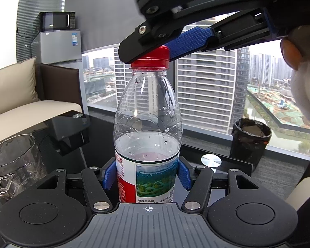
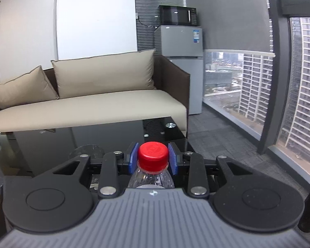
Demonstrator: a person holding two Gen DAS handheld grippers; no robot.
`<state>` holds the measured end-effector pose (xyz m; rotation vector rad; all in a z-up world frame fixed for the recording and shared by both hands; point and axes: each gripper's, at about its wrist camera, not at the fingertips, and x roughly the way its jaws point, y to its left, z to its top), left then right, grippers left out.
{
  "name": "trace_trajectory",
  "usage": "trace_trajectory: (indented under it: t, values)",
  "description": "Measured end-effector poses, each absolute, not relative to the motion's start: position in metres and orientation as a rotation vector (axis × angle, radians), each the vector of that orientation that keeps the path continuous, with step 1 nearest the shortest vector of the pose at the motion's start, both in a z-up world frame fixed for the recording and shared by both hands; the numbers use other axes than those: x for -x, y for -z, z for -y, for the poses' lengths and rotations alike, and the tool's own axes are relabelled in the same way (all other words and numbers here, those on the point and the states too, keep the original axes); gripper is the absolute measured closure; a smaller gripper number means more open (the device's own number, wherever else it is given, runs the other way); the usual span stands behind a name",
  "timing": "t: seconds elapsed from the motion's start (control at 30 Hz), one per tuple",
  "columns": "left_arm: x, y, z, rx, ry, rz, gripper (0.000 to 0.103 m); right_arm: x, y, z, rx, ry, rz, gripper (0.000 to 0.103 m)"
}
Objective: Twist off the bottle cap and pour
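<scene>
A clear plastic water bottle point(image 1: 147, 111) stands upright, about half full, with a red, white and green label. My left gripper point(image 1: 147, 175) is shut on the bottle's labelled body, its blue pads pressing both sides. The red cap point(image 1: 150, 59) sits on the neck. My right gripper point(image 1: 153, 51) reaches in from the upper right and is shut on that cap. In the right wrist view the red cap point(image 2: 153, 155) sits squarely in my right gripper point(image 2: 153, 157), between the blue pads point(image 2: 134, 158), with the bottle's point(image 2: 150, 178) neck below. A clear glass mug point(image 1: 13, 161) stands at the left.
The bottle stands on a black glass coffee table point(image 1: 97, 142). A beige sofa point(image 2: 88, 101) lies behind it, with a fridge point(image 2: 181, 51) and microwave point(image 2: 177, 15) beyond. A black bin point(image 1: 250, 140) stands by the window. A person's hand point(image 1: 299, 76) shows at the right.
</scene>
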<state>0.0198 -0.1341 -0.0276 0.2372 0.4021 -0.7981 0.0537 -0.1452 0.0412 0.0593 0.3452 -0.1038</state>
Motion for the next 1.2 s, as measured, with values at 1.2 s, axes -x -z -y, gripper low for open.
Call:
trace_trajectory:
  t: [1.2]
  values:
    - [-0.017,0.028,0.137,-0.254,0.81,-0.388,0.047,-0.045,-0.035,0.169,-0.135,0.051,-0.29,0.071]
